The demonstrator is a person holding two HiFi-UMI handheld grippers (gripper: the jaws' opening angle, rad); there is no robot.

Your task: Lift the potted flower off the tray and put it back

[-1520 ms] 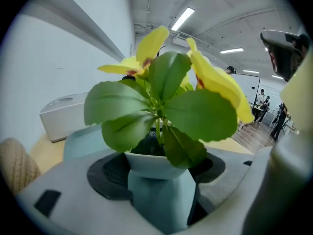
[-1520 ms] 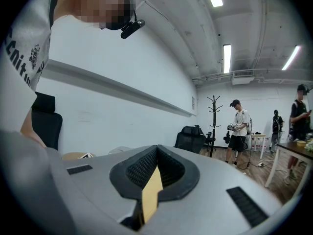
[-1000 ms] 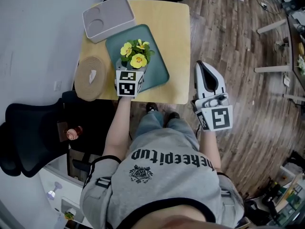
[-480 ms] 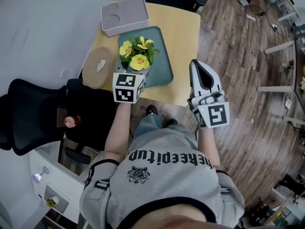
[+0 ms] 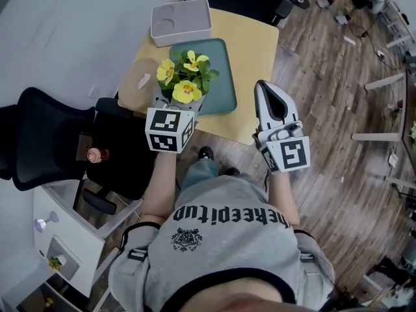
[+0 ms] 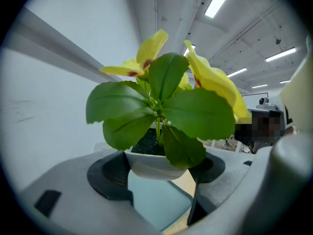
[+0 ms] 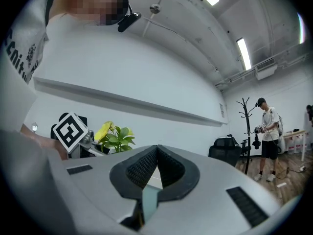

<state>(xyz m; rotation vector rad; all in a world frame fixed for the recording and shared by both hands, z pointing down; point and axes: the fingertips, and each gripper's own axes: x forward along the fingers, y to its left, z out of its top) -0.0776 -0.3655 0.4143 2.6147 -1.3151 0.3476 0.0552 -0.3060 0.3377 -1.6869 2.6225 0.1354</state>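
Since the earlier frames the left gripper [image 6: 159,175] has risen toward the camera, carrying the potted flower [image 5: 184,77] up with it; its jaws are closed on the sides of the white pot [image 6: 149,163]; the pot hangs upright, clear of the teal tray [image 5: 218,90], whose surface shows beneath its base; from the head view the flower sits over the tray's left part; the tray lies on the wooden table [image 5: 253,54], with a grey moulded box [image 5: 182,19] touching its far end; right gripper [image 7: 156,153] held near the table's near right edge, jaws pressed together, holding nothing.
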